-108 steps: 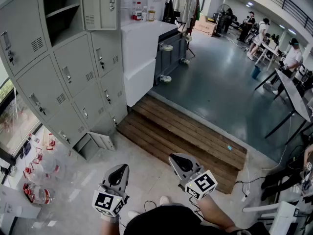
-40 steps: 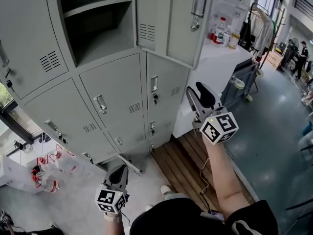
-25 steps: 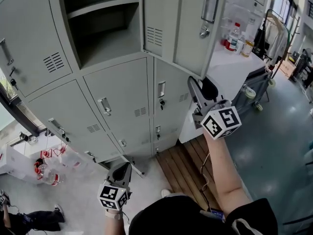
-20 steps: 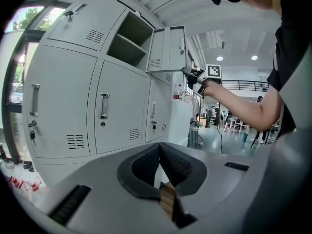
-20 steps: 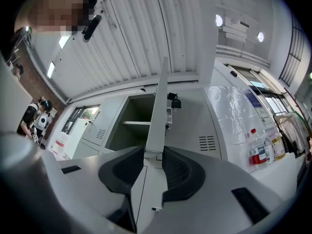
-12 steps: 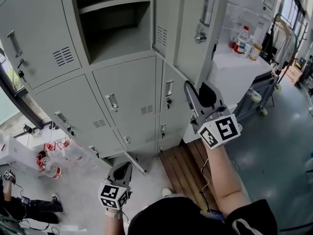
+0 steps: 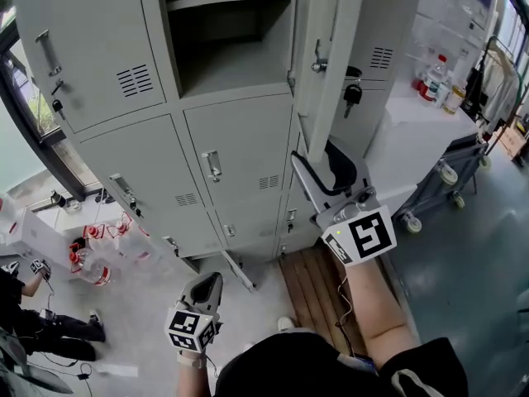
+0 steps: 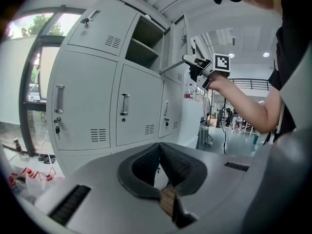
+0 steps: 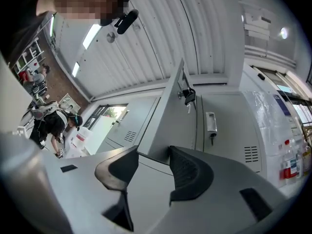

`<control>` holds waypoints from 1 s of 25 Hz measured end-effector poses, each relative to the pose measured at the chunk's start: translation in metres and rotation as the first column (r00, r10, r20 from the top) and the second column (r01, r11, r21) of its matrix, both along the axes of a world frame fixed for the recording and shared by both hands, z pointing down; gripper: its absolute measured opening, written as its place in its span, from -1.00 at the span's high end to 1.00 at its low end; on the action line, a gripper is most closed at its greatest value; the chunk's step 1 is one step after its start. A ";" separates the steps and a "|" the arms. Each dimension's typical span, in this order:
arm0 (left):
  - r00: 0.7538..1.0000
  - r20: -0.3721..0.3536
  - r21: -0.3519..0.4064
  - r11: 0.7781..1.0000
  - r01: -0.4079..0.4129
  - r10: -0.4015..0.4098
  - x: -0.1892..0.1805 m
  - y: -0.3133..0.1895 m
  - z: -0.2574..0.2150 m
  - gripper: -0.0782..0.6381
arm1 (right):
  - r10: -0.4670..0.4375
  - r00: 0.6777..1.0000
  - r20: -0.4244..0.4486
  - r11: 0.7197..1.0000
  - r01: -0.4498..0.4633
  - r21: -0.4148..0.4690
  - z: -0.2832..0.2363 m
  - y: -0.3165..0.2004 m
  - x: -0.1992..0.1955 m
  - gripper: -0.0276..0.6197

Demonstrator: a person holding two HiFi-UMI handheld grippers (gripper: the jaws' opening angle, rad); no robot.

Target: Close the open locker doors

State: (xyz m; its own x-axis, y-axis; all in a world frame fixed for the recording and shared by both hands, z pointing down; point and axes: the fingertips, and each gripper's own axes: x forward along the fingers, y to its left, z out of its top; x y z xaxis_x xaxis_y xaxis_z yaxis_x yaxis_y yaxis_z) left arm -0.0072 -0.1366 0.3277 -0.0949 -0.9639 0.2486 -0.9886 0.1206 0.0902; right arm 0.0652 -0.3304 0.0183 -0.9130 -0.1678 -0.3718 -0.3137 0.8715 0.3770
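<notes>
The grey locker bank [image 7: 231, 155] has one upper compartment [image 7: 235, 40] open. Its door [image 7: 324, 64] stands out towards me, edge-on, with a key [image 7: 352, 94] hanging on it. My right gripper [image 7: 314, 154] is raised at the door's lower edge. In the right gripper view the door's bottom corner [image 9: 163, 126] sits in line with the gap of the right gripper [image 9: 153, 152]; its jaws have just been opening and the pads do not press on anything. A small bottom door [image 7: 240, 271] is ajar near the floor. My left gripper [image 7: 211, 278] hangs low, shut and empty [image 8: 158, 146].
A white counter [image 7: 413, 131] with bottles [image 7: 438, 85] adjoins the lockers on the right, and a wheeled cart [image 7: 450, 168] stands beside it. A wooden step [image 7: 318, 279] lies below. Plastic bottles [image 7: 91, 263] and a crouching person [image 7: 29, 317] are at the floor's left.
My right gripper has moved in under the open door's lower edge, and the door now shows edge-on instead of face-on. The left gripper has stayed low near the floor.
</notes>
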 end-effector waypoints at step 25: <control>0.914 -0.019 -0.032 0.914 0.405 -0.406 -0.045 0.073 0.015 0.73 | -0.319 0.941 -0.118 0.941 0.329 0.082 0.012 0.032 -0.162 0.13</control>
State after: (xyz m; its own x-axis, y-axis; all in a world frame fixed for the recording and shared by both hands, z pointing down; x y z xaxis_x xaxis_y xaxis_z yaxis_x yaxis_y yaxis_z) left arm -0.0520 -0.0635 0.3423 -0.4698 -0.8369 0.2810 -0.8517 0.5133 0.1049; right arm -0.0968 -0.2982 0.0302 -0.9455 0.1760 -0.2740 0.0237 0.8763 0.4812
